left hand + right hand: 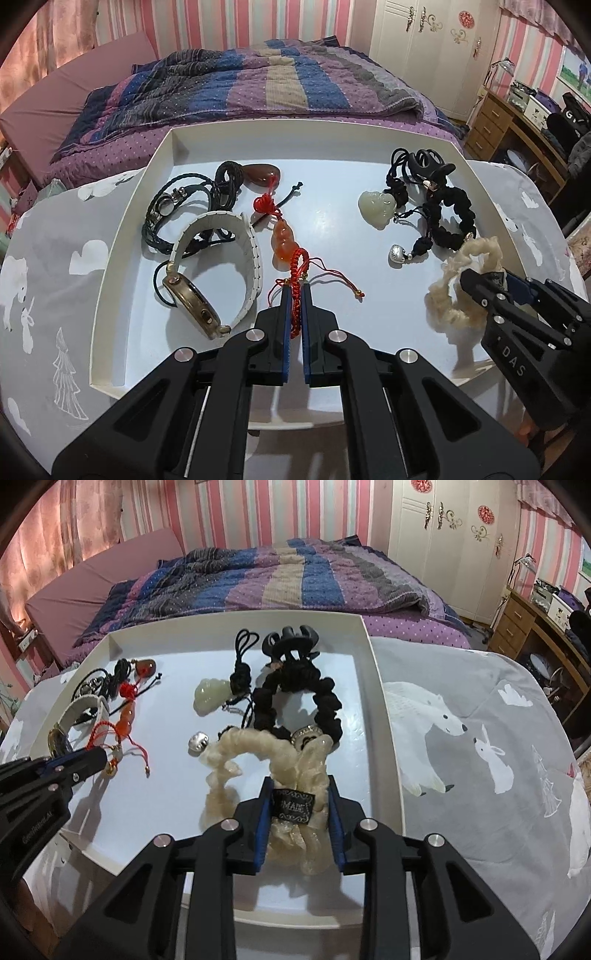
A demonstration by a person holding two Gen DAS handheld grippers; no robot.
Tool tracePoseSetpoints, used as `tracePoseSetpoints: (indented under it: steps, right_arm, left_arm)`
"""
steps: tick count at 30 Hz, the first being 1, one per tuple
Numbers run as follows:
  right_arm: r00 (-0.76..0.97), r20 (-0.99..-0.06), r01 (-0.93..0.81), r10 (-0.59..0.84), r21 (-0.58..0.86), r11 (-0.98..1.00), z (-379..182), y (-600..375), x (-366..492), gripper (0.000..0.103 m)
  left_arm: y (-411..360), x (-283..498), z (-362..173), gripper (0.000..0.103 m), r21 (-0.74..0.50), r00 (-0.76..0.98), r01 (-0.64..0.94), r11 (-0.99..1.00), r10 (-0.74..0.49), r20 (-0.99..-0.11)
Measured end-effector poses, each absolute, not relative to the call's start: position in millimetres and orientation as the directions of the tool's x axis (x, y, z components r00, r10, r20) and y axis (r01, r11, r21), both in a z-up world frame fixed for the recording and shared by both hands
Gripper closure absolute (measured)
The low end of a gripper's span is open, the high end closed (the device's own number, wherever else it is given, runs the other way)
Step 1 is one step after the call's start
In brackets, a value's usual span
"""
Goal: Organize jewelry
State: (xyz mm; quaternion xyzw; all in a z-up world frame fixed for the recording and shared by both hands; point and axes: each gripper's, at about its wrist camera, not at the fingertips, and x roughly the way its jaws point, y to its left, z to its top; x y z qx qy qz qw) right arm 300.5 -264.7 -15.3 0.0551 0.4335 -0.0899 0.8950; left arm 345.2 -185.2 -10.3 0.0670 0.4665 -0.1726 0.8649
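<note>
Your left tongs (pixel 294 291) are clamped on the red cord (pixel 296 295) near the tray's (pixel 110 266) front, beside the white watch (pixel 218 269). Your right tongs (pixel 298 794) are clamped on the cream scrunchie (pixel 258 753), which touches the black scrunchie (pixel 321 701).

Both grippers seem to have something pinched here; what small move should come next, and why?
Probably lift the left gripper slightly: its fingers are shut on the red braided cord, whose orange gourd pendant lies on the tray beside the white watch.
</note>
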Motion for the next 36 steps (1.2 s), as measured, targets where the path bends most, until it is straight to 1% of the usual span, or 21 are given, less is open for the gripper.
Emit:
tracePoseSetpoints:
  steps: [1,2,3,4,5,6,7,9,11,12,13,14,15,16,18,20,23,26,30,34,36]
  right_arm:
    - [0.61,-0.784,0.207,-0.118,0.013,0.978,-14.9,-263.9,301.3,0.064]
    - [0.616,-0.779,0.205,-0.12,0.011,0.979,-13.5,-263.1,301.4,0.061]
    - [0.624,-0.772,0.204,-0.121,0.012,0.979,-11.5,-262.7,301.7,0.052]
    - [0.629,-0.769,0.2,-0.117,0.015,0.98,-9.9,-262.0,301.0,0.045]
    - [0.633,-0.766,0.196,-0.112,0.018,0.981,-7.9,-261.2,300.8,0.042]
    - [0.637,-0.763,0.196,-0.114,0.017,0.98,-5.6,-260.9,300.4,0.034]
    - [0.643,-0.756,0.199,-0.12,0.013,0.98,-1.5,-261.1,298.9,0.031]
    - [0.65,-0.749,0.207,-0.131,0.009,0.978,4.8,-262.7,297.0,0.031]
    - [0.657,-0.741,0.223,-0.136,0.018,0.975,14.7,-266.6,289.6,0.03]
    - [0.665,-0.733,0.233,-0.143,0.021,0.972,20.0,-267.7,284.1,0.025]
    - [0.678,-0.719,0.244,-0.156,0.02,0.97,28.6,-268.1,275.0,0.018]
    - [0.689,-0.707,0.248,-0.162,0.019,0.969,34.8,-267.0,267.5,0.016]
    - [0.702,-0.692,0.249,-0.169,0.016,0.968,42.6,-265.5,258.1,0.015]
    - [0.714,-0.677,0.249,-0.179,0.007,0.968,51.0,-262.2,246.4,0.012]
    - [0.734,-0.649,0.254,-0.201,-0.013,0.967,65.2,-255.9,225.5,0.01]
    - [0.76,-0.615,0.255,-0.211,-0.017,0.967,81.3,-247.0,197.9,0.009]
    - [0.775,-0.598,0.249,-0.202,-0.004,0.968,93.1,-236.2,168.2,0.009]
    - [0.78,-0.591,0.247,-0.205,-0.009,0.969,97.7,-226.1,146.0,0.009]
    - [0.786,-0.584,0.245,-0.202,-0.006,0.97,98.8,-215.1,120.9,0.009]
    - [0.791,-0.588,0.227,-0.171,0.021,0.974,97.9,-209.7,102.5,0.009]
    - [0.792,-0.588,0.225,-0.163,0.032,0.974,99.1,-208.5,97.7,0.009]
  left_arm:
    - [-185.1,344.6,-8.6,0.1,-0.045,0.505,0.361,0.931,-0.236,-0.83]
    - [-184.3,343.4,-5.4,0.098,-0.048,0.504,0.359,0.932,-0.237,-0.831]
    - [-183.1,342.3,-2.4,0.089,-0.051,0.503,0.358,0.932,-0.239,-0.83]
    - [-181.2,340.9,1.2,0.073,-0.052,0.507,0.354,0.934,-0.239,-0.828]
    - [-177.9,337.7,6.1,0.064,-0.048,0.519,0.345,0.937,-0.233,-0.823]
    - [-174.3,334.9,10.7,0.053,-0.043,0.532,0.336,0.941,-0.227,-0.816]
    - [-169.1,330.9,16.5,0.048,-0.027,0.549,0.326,0.945,-0.213,-0.809]
    - [-158.2,325.2,25.6,0.045,-0.011,0.565,0.308,0.951,-0.192,-0.802]
    - [-143.6,319.1,36.2,0.037,-0.01,0.576,0.287,0.958,-0.181,-0.797]
    - [-133.8,313.4,43.7,0.029,-0.012,0.589,0.271,0.963,-0.175,-0.789]
    - [-127.1,308.5,49.0,0.018,-0.011,0.602,0.261,0.965,-0.172,-0.78]
    - [-116.8,298.9,58.0,0.012,-0.007,0.627,0.244,0.97,-0.163,-0.762]
    - [-107.6,289.3,65.5,0.004,-0.003,0.648,0.226,0.974,-0.153,-0.746]
    - [-100.7,281.9,70.4,0.003,-0.005,0.662,0.217,0.976,-0.151,-0.734]
    - [-88.6,263.6,81.6,0.003,-0.016,0.682,0.211,0.977,-0.159,-0.714]
    - [-81.3,246.8,88.4,0.003,-0.021,0.691,0.209,0.978,-0.163,-0.704]
    - [-76.1,222.4,95.2,0.003,-0.026,0.709,0.206,0.978,-0.168,-0.685]
    - [-75.3,202.1,97.7,0.003,-0.016,0.721,0.205,0.979,-0.162,-0.674]
    - [-74.1,178.8,98.0,0.003,-0.026,0.714,0.225,0.974,-0.183,-0.676]
    - [-74.6,162.6,98.5,0.003,-0.008,0.71,0.235,0.972,-0.177,-0.681]
    - [-75.0,155.7,99.1,0.003,0.012,0.727,0.228,0.974,-0.162,-0.667]
